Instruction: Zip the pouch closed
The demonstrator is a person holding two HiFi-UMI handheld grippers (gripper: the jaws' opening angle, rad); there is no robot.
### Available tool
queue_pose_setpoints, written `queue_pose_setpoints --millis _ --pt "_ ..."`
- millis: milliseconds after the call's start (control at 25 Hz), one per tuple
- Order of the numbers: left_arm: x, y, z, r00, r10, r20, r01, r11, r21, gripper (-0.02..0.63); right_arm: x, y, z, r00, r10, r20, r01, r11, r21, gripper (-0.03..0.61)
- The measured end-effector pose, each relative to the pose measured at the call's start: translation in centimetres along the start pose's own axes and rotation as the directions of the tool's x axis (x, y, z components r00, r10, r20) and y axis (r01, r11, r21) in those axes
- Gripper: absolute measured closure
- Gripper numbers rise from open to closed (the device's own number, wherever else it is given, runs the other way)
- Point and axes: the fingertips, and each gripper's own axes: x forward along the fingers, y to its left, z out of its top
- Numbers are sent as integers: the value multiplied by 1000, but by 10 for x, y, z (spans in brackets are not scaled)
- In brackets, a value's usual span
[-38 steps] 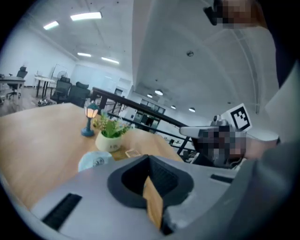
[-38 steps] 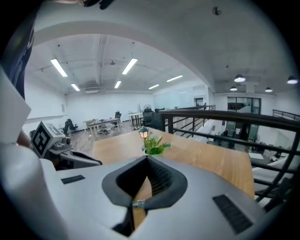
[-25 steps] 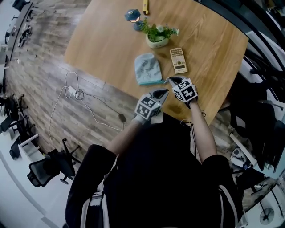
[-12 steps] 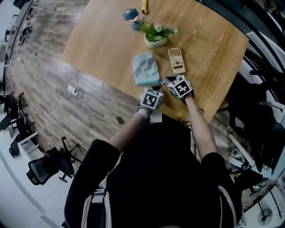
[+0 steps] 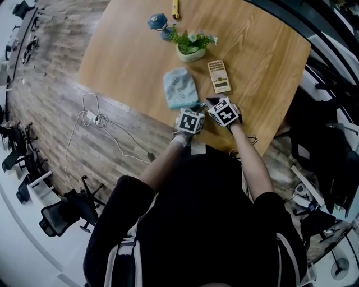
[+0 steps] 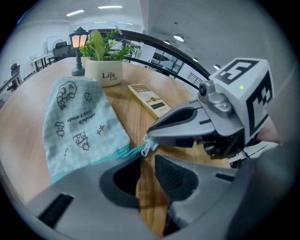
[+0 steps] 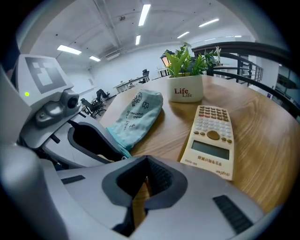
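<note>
A pale blue printed pouch [image 5: 180, 88] lies flat on the wooden table [image 5: 129, 50], its teal zipper edge [image 6: 123, 153] toward me. Both grippers sit at the pouch's near right corner. My right gripper [image 5: 207, 103] has its jaws closed together at the tip [image 6: 151, 136], and the small white zipper pull [image 6: 147, 148] sits right at that tip. My left gripper [image 6: 148, 159] hovers just before the zipper edge with a narrow gap between its jaws. Only bare wood shows in that gap. In the right gripper view, my left gripper [image 7: 110, 149] covers the pouch's corner.
A cream calculator [image 5: 219, 77] lies just right of the pouch. A potted plant [image 5: 190, 49], a small lamp figure [image 5: 157, 23] and a yellow object [image 5: 175, 8] stand farther back. The table's near edge runs under my hands; cables [image 5: 92, 119] lie on the floor.
Both grippers have moved forward to the pouch's near corner and drawn close together. The right jaws now sit on the zipper pull.
</note>
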Motion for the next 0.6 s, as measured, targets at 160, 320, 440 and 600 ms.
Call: queue_pose_setpoints --millis 160,320,440,600 --pt "1 -5 1 1000 10 -8 -10 1000 5 529 1 1 2 1000 -23 16 23 1000 -10 566" --pt "-1 4 3 999 45 -10 -45 999 0 529 -3 5 0 1000 -22 12 22 1000 16 566" --pt "-2 7 4 998 54 -13 -54 998 10 529 -4 6 0 1000 -27 11 27 1000 1 566" --pt "-3 8 4 997 75 -26 -75 997 5 529 -4 5 1 998 -57 9 57 997 -42 566"
